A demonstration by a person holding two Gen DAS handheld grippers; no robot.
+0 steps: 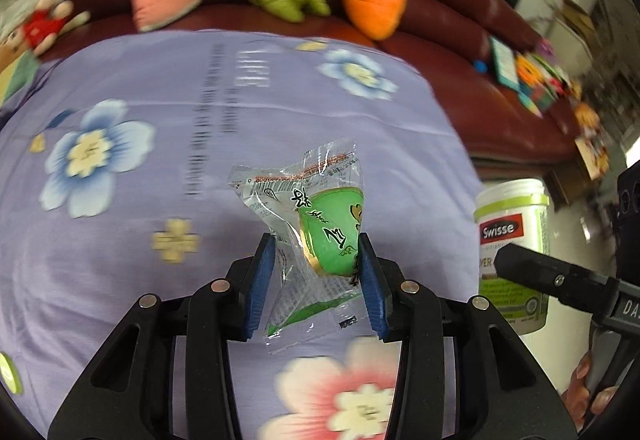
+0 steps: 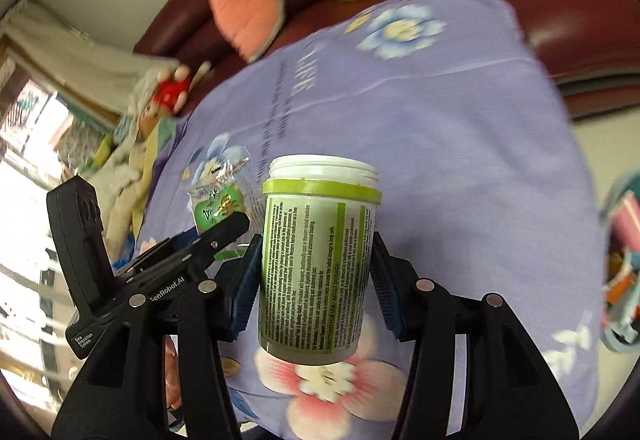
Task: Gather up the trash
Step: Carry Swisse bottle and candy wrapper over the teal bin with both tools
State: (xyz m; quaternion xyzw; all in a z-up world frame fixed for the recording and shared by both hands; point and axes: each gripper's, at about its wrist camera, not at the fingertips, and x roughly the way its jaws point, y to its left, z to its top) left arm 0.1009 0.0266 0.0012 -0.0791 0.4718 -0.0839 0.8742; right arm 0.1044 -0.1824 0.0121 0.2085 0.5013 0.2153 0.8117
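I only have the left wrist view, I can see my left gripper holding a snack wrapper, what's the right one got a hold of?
Observer: The right gripper is clamped on the white supplement jar, blue pads on both sides.
Operator: Does the jar have a lid on?
Observer: No lid; its threaded white neck is bare.
Operator: Is it resting on the cloth?
Observer: It looks lifted clear of the purple floral cloth, held roughly upright.
Operator: Anything off to its right side?
Observer: A blurred colourful object at the right edge; I cannot tell what it is.
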